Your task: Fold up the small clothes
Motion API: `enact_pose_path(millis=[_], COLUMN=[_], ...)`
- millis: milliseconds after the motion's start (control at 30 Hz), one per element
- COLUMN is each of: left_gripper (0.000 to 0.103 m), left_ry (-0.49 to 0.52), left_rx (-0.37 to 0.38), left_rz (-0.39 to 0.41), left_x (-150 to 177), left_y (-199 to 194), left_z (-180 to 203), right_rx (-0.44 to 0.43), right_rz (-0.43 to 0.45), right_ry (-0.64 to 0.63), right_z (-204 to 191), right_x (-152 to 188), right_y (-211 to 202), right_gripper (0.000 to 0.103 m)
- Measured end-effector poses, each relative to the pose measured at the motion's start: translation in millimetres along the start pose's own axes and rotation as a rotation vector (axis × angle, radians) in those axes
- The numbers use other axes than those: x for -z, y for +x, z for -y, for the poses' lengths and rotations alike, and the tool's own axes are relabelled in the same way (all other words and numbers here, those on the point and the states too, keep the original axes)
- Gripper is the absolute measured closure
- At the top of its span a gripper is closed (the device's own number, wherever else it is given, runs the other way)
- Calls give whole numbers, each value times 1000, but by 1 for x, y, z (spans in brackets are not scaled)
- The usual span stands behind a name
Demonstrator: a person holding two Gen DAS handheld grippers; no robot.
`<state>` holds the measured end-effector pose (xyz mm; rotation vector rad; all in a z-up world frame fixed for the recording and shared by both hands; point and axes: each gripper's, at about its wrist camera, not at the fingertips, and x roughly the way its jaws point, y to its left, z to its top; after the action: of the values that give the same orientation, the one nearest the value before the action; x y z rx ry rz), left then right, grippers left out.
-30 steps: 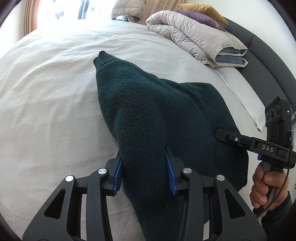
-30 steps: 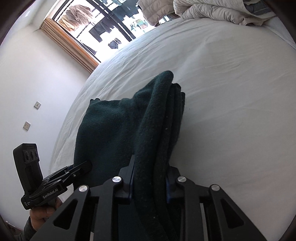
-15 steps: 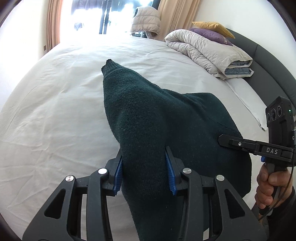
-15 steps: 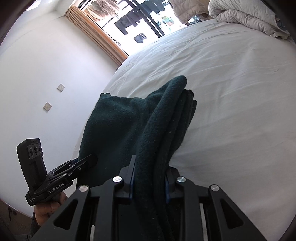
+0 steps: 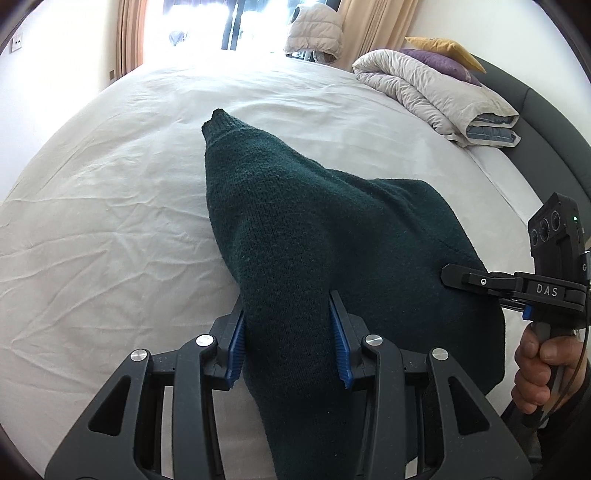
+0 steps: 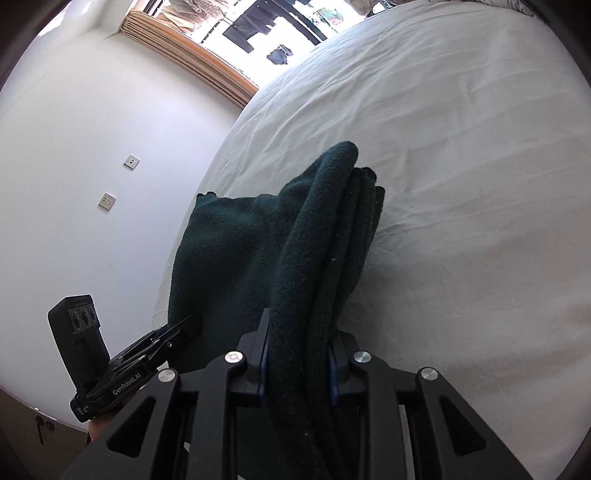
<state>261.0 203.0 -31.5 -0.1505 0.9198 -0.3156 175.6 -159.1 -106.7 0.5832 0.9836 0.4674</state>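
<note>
Dark green knit filled both wrist views: a small sweater (image 5: 295, 236) was held up off a white bed sheet (image 5: 110, 229) by two hand-held grippers. The left gripper (image 5: 288, 336) had its blue-padded fingers (image 5: 235, 339) pressed against either side of a thick bunched fold of the sweater, with the fabric packed between them. From there the cloth ran away from the camera to a ribbed end (image 5: 218, 122) that touched the sheet, while a wider part draped to the right and reached the right gripper (image 5: 454, 277), gripped in the person's right hand (image 5: 535, 365). From this view the right gripper's black fingers looked narrowed against the sweater's edge.

In the right wrist view, the right gripper (image 6: 297, 354) had its fingers (image 6: 263, 350) closed in on several stacked layers of the sweater (image 6: 325, 236), which rose as a rolled ridge before the lens and met the sheet (image 6: 461, 166) at its far end. A flatter panel of the sweater hung to the left, toward the left gripper (image 6: 184, 328), whose black tip overlapped the fabric's lower edge.

Beyond the sweater, a folded grey duvet (image 5: 436, 88) lay near the dark headboard (image 5: 546, 110), with a purple pillow (image 5: 436, 61) and a yellow pillow (image 5: 443, 46) on top. Curtains (image 5: 129, 33) framed a bright window.
</note>
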Motion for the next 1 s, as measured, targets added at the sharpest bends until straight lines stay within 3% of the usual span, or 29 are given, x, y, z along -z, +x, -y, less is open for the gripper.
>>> enact_pose_path(millis=[133, 200, 267, 333, 433, 600, 733, 833, 1000], left_gripper=[53, 44, 20, 6, 5, 5, 5, 5, 5], left_ry=[-33, -45, -51, -76, -113, -107, -91, -66, -79], left_rx=[1, 0, -26, -33, 8, -43, -102, -114, -110], left_rz=[-13, -8, 4, 13, 21, 69, 163, 154, 117], left_x=[5, 8, 11, 16, 21, 26, 32, 35, 44], left_y=[14, 18, 20, 23, 24, 6, -22, -23, -9], left_z=[-6, -9, -12, -23, -35, -33, -23, -12, -16], right_rx=[-10, -21, -70, -90, -63, 32, -29, -94, -31], right_rz=[3, 12, 29, 35, 41, 124, 168, 128, 27], right_ry=[34, 54, 67, 74, 66, 37, -65, -107, -108], right_z=[11, 21, 29, 31, 26, 6, -36, -58, -49], right_x=[2, 7, 11, 15, 16, 14, 7, 5, 24], right_y=[9, 12, 11, 10, 1, -33, -48, -33, 8], right_gripper=[73, 64, 63, 63, 57, 51, 51, 51, 51])
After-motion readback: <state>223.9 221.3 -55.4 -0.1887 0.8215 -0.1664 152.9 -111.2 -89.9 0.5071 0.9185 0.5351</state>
